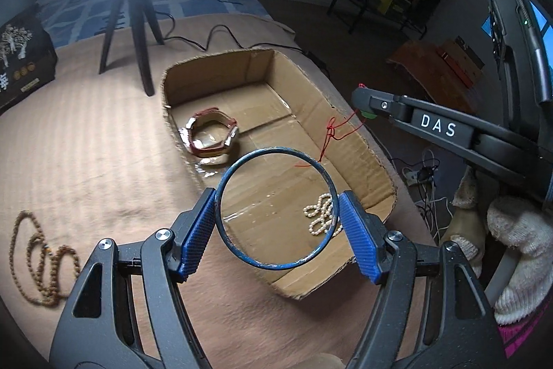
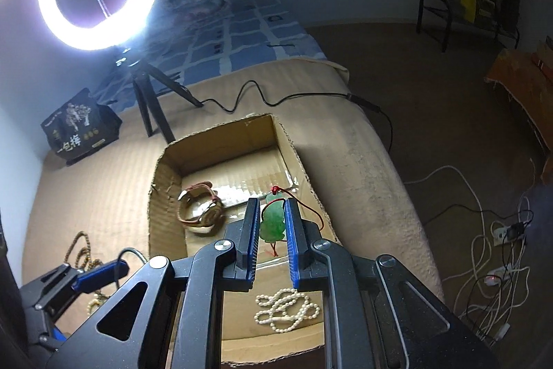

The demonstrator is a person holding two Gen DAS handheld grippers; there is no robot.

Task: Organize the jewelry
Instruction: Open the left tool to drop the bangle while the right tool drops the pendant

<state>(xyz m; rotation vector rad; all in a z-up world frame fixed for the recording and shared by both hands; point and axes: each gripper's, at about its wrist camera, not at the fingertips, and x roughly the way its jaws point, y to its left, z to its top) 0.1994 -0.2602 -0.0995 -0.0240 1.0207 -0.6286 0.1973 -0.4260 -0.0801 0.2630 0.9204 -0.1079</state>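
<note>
My left gripper (image 1: 276, 213) is shut on a thin blue bangle (image 1: 238, 166), held above the near end of the open cardboard box (image 1: 356, 140). My right gripper (image 2: 271, 220) is shut on a green jade pendant (image 2: 273, 220) with a red cord (image 2: 307, 208), held over the box (image 2: 166, 182); it shows in the left wrist view (image 1: 366, 108) at the box's right wall with the cord (image 1: 331, 134) hanging. In the box lie a watch with a brown strap (image 1: 212, 137) (image 2: 200, 208) and a white pearl strand (image 1: 321, 213) (image 2: 287, 310).
A brown bead necklace (image 1: 38, 258) (image 2: 83, 251) lies on the tan blanket left of the box. A ring light on a tripod (image 1: 134, 19) (image 2: 152, 106) stands behind the box, with a black bag (image 1: 20, 57) (image 2: 81, 127) at far left. Cables (image 2: 490, 265) lie on the floor right of the bed.
</note>
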